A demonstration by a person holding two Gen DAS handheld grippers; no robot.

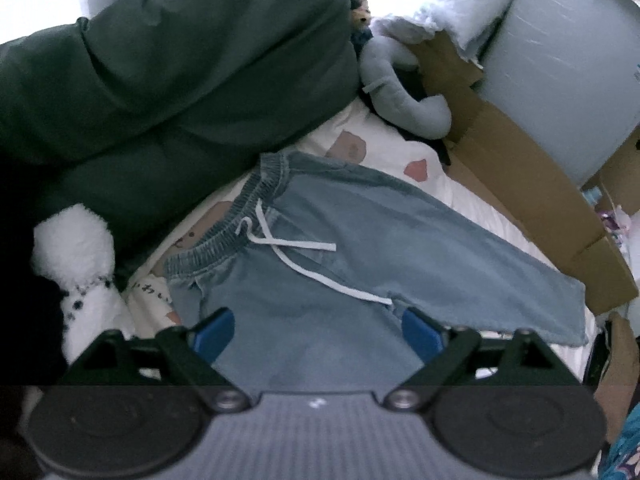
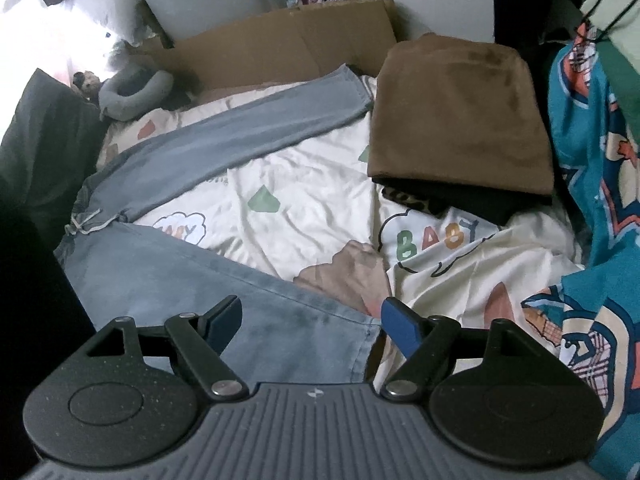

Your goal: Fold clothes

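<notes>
Light blue denim pants [image 1: 360, 240] with an elastic waistband and a white drawstring [image 1: 288, 248] lie spread flat on the printed bed sheet [image 2: 312, 192]. In the right wrist view the pants [image 2: 192, 272] have one leg stretched toward the far cardboard and the other leg running under the gripper. My left gripper [image 1: 318, 334] hovers above the hip area, blue pads wide apart, nothing between them. My right gripper [image 2: 310, 326] hovers over the near leg's hem, also open, with no cloth pinched.
A dark green duvet [image 1: 160, 72] is heaped at the left. A folded brown garment [image 2: 460, 120] on darker folded items sits at the right. Cardboard [image 2: 280, 40], a grey neck pillow [image 1: 404, 92], a white plush toy [image 1: 76, 256] and a teal patterned cloth [image 2: 592, 200] border the bed.
</notes>
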